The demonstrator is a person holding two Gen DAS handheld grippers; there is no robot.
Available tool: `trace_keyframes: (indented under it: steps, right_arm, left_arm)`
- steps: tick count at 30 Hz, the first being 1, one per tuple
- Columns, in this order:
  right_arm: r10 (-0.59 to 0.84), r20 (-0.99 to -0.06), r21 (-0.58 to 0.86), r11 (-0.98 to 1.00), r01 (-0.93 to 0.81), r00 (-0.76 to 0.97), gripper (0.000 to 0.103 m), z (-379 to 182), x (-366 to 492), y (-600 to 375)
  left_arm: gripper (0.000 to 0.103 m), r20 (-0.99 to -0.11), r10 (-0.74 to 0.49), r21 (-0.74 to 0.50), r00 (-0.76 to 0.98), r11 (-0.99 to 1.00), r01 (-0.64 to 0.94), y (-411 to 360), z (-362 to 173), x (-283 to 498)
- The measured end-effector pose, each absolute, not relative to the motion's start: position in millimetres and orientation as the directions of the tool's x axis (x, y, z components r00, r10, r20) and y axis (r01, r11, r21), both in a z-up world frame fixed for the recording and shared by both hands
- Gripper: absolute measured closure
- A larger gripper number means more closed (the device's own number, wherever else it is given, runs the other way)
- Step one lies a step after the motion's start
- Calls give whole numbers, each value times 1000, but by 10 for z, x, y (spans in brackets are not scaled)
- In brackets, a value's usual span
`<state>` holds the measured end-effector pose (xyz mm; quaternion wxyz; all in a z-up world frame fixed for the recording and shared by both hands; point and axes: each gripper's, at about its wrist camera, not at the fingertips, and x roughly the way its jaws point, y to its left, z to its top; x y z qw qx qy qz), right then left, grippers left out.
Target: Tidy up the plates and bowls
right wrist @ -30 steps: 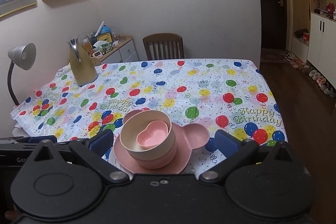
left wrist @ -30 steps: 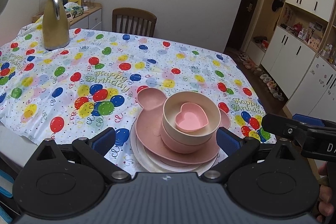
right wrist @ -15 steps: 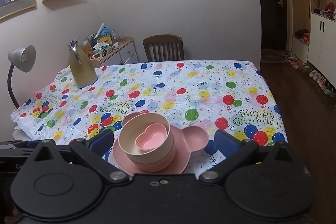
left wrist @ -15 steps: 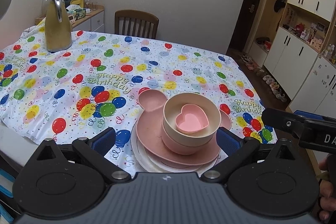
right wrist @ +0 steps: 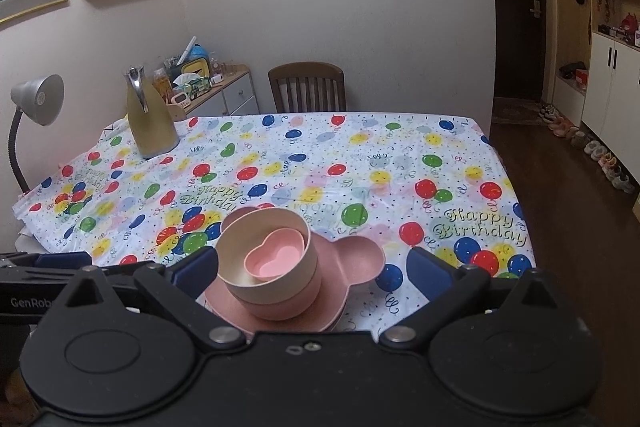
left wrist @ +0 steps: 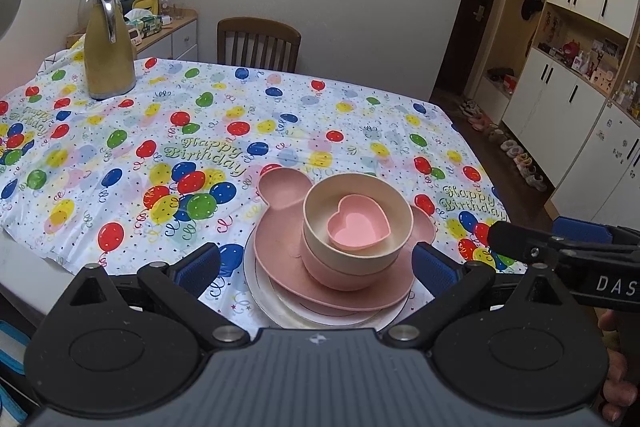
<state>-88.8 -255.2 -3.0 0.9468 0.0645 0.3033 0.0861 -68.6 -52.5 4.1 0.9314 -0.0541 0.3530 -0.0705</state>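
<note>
- The dishes sit as one nested stack near the front edge of the table under its balloon-print birthday tablecloth (left wrist: 248, 131): a small pink heart-shaped bowl (left wrist: 359, 222) inside a cream round bowl (left wrist: 357, 223), that inside a pink round bowl (left wrist: 336, 273), on a pink mouse-eared plastic plate (left wrist: 280, 247) over a white gold-rimmed plate (left wrist: 260, 289).
- The left gripper (left wrist: 316, 267) is spread wide and empty, its blue pads either side of the stack without touching; the right gripper (right wrist: 312, 269) is likewise released and holds nothing.
- Risk, as I judge it: the stack lies close to the table edge, so a nudge from either pad while closing in could push it toward the drop.
- The heart bowl rests loosely and off-centre in the cream bowl; lifting the stack tilted would likely let it slide out.
- The thin tablecloth looks slippery and may drag or wrinkle under the plates.
- The two grippers hover near each other, so their arms could collide.
- The gold thermos jug (left wrist: 107, 47) stands well apart, no hazard.
</note>
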Motion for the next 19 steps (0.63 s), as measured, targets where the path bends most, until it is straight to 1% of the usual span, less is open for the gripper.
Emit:
trace_keyframes:
  steps: [7,19]
  right_arm:
    - [211,-612,179,976,-126,762,3,-100,-874,-2557]
    - [208,-639,181,976,-118,741,3,-171,-823,-2603]
  left_arm:
    - [1,-689,-172,-167,704,983,77,-534,-47,-667]
    - [1,-714,-185,-185,676,980,73,-591,-133,-602]
